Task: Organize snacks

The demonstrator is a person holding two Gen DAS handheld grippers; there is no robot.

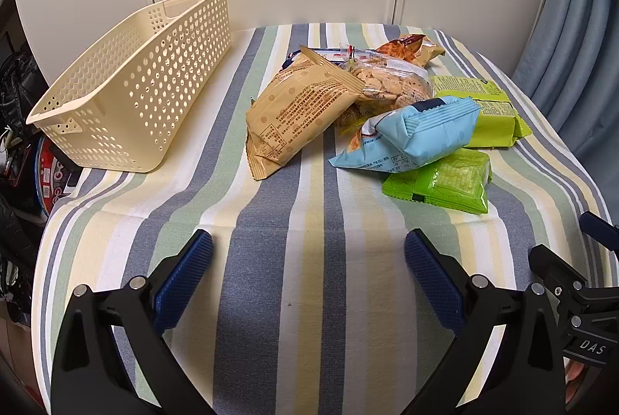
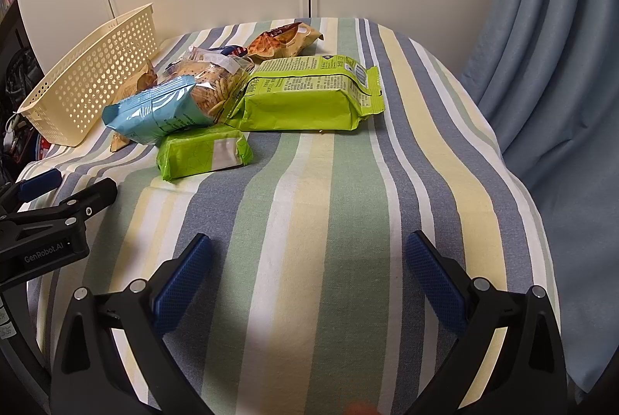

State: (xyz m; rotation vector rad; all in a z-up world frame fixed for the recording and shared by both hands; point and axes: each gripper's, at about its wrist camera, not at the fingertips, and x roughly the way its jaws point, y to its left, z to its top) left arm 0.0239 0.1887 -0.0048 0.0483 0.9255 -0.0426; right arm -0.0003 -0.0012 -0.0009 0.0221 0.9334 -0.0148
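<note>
Both grippers — left gripper [image 1: 308, 252] and right gripper [image 2: 308, 254] — hover low over the striped tablecloth [image 2: 348, 221] on the table, jaws wide and holding nothing. The snack packets [image 1: 371, 113] lie heaped toward the far side, just beside the empty cream perforated basket [image 1: 131, 94] — none inside it.

So the count: one cream perforated basket [image 1: 131, 94], empty. Snack packs, seven that I can make out: two tan bags, one printed-side-up [image 1: 294, 113] and one with waffle-looking crisps [image 2: 284, 40], one clear bag of small crackers [image 1: 390, 82], one light blue bag [image 1: 414, 132], two lime green packs [image 2: 305, 94] [image 2: 203, 154], plus a partly hidden blue-and-red one [image 2: 232, 50].
</note>
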